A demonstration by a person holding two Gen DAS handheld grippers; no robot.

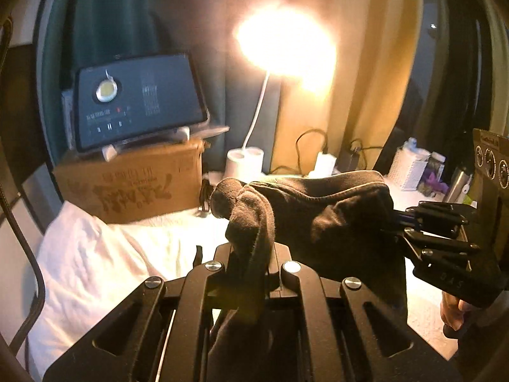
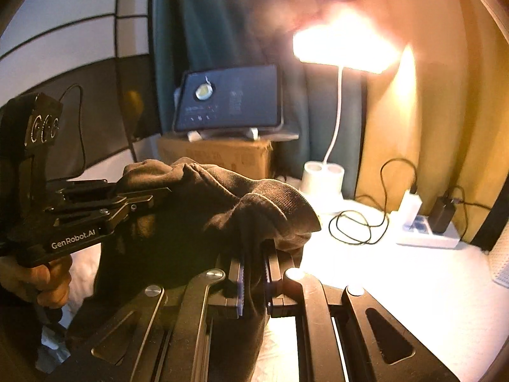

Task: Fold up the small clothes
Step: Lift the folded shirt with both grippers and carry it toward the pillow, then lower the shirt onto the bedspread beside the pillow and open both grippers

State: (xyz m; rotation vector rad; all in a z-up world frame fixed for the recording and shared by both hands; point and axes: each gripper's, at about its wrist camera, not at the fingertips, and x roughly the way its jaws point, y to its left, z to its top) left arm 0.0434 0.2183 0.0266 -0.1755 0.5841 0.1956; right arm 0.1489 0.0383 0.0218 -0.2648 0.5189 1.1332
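Note:
A small dark brown garment (image 1: pixel 321 216) hangs stretched in the air between both grippers, above a white cloth-covered surface (image 1: pixel 95 264). My left gripper (image 1: pixel 251 254) is shut on one bunched corner of it. My right gripper (image 1: pixel 394 222) comes in from the right edge of that view, pinching the other end. In the right wrist view the garment (image 2: pixel 222 203) drapes over my right gripper (image 2: pixel 253 273), whose blue pads (image 2: pixel 240 281) clamp a fold. My left gripper (image 2: pixel 159 195) enters from the left there, held by a hand (image 2: pixel 47 283). The rest of the cloth sags below.
At the back stands a cardboard box (image 1: pixel 136 181) with a tablet (image 1: pixel 140 102) propped on it. A lit white desk lamp (image 1: pixel 248 159) glares beside it. Cables and a power strip (image 2: pixel 426 232) lie at right, with bottles (image 1: pixel 435 168) near a white basket (image 1: pixel 408 168).

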